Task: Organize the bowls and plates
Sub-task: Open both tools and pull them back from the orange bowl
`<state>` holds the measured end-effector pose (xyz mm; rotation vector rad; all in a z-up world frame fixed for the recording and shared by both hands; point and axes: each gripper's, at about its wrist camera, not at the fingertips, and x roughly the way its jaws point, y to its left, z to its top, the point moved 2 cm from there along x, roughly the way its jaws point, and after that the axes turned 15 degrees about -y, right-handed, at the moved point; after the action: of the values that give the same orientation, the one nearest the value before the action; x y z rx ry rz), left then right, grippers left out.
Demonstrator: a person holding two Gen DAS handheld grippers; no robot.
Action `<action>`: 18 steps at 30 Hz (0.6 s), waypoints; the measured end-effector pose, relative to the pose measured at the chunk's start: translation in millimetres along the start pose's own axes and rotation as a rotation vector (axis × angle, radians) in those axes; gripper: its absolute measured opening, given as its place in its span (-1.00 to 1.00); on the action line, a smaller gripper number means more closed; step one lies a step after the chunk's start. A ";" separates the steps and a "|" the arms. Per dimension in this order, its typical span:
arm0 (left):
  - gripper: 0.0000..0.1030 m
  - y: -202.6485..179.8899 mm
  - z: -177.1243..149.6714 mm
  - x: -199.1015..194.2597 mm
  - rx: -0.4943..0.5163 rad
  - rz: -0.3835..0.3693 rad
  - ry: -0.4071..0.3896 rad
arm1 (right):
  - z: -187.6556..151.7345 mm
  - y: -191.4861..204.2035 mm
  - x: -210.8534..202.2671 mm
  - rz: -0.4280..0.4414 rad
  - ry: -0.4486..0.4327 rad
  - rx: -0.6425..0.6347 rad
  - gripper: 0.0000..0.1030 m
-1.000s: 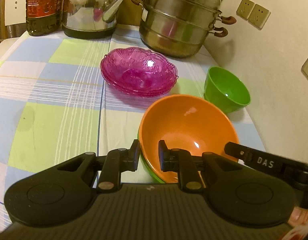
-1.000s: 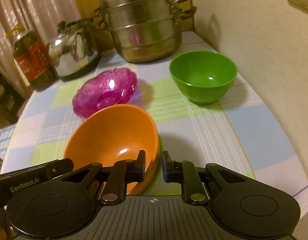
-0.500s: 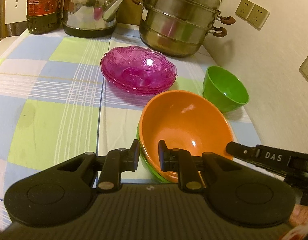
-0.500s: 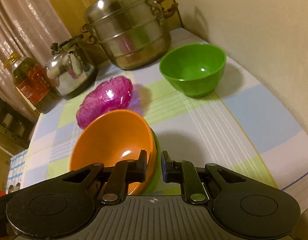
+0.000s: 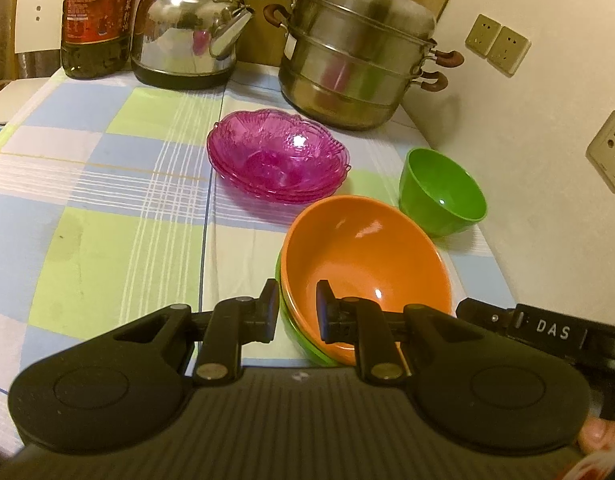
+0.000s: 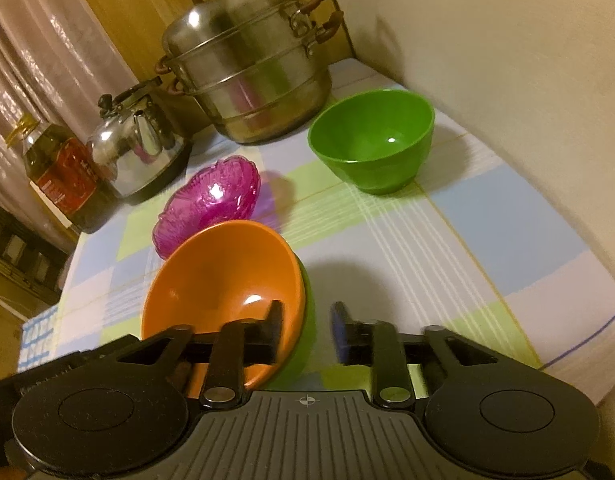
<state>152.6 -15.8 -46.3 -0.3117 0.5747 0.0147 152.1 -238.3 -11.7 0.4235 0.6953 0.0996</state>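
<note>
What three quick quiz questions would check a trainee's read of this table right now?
1. True or false: the orange bowl sits nested in a green one.
2. Which hand-held gripper is clamped on the nested bowls' near rim: A left, B right?
3. Fill in: the small green bowl stands nearest the ___ side of the table.

Key: 1 true. 2 A; the right one's jaws are opening, the rim between them with a gap. 3 wall.

Mostly hidden under orange bowl point(image 5: 359, 256): green bowl point(image 5: 303, 344), only a rim sliver showing. Cut off at top edge: oil bottle point(image 5: 97, 20). Blurred: right finger point(image 6: 341, 332).
</note>
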 end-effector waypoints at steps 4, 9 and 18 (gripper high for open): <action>-0.56 -6.6 1.2 -8.9 0.023 -0.010 0.000 | -3.1 1.4 -14.7 -0.034 0.000 -0.054 -0.14; -0.44 -20.6 -0.8 -19.0 0.060 -0.030 0.010 | -6.5 -0.6 -33.1 -0.081 -0.004 -0.109 -0.14; -0.21 -56.9 -6.1 -37.4 0.123 -0.089 0.008 | -1.8 -10.6 -62.2 -0.148 -0.032 -0.163 -0.13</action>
<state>123.5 -69.1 -14.8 -0.2179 0.5667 -0.1072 102.7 -261.5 20.0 0.2160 0.6793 0.0091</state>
